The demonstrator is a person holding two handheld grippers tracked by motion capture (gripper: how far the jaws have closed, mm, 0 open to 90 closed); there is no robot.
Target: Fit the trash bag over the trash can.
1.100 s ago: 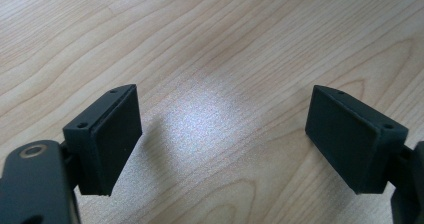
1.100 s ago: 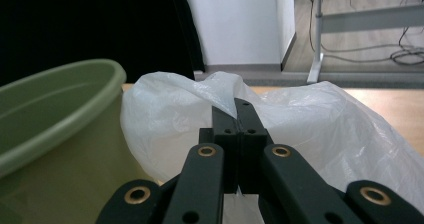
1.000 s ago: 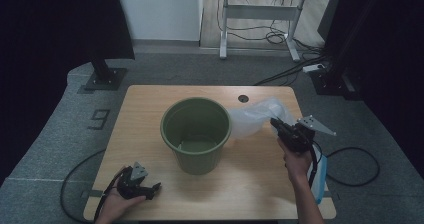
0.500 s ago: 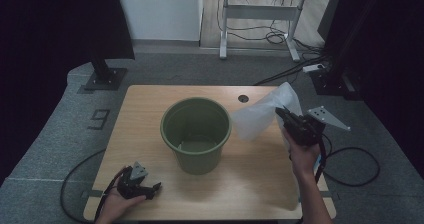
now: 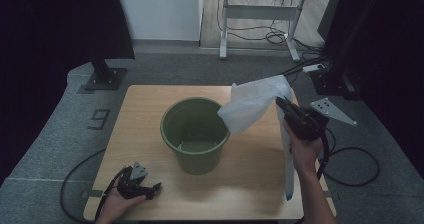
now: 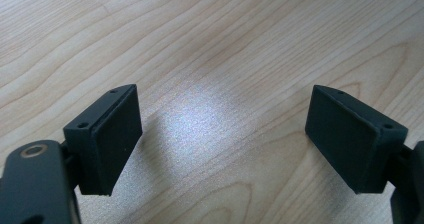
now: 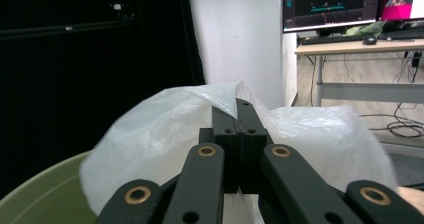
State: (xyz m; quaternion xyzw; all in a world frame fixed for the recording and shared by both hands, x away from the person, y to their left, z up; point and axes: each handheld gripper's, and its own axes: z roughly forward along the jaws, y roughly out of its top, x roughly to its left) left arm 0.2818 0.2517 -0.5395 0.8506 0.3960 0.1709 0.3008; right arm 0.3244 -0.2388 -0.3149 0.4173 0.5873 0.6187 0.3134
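Observation:
A green bucket (image 5: 194, 134) stands upright in the middle of the wooden table (image 5: 150, 104). My right gripper (image 5: 280, 103) is lifted above the table's right side, shut on a thin white plastic bag (image 5: 250, 106). The bag drapes leftward over the bucket's right rim, and a strip of it hangs down toward the table edge. In the right gripper view the closed gripper (image 7: 236, 109) pinches the bag (image 7: 150, 139), with the bucket rim (image 7: 45, 194) at lower left. My left gripper (image 5: 150, 189) rests at the table's front left; in its own view it (image 6: 222, 134) stands open over bare wood.
A cable (image 5: 350, 159) trails off the right side of the table. A desk frame (image 5: 260, 14) stands behind, and black stands (image 5: 102, 74) flank the table. A monitor (image 7: 350, 4) sits on the desk in the right gripper view.
My right gripper has risen and lifted the plastic bag off the table, so it now hangs over the bucket's right rim. The left gripper has stayed put.

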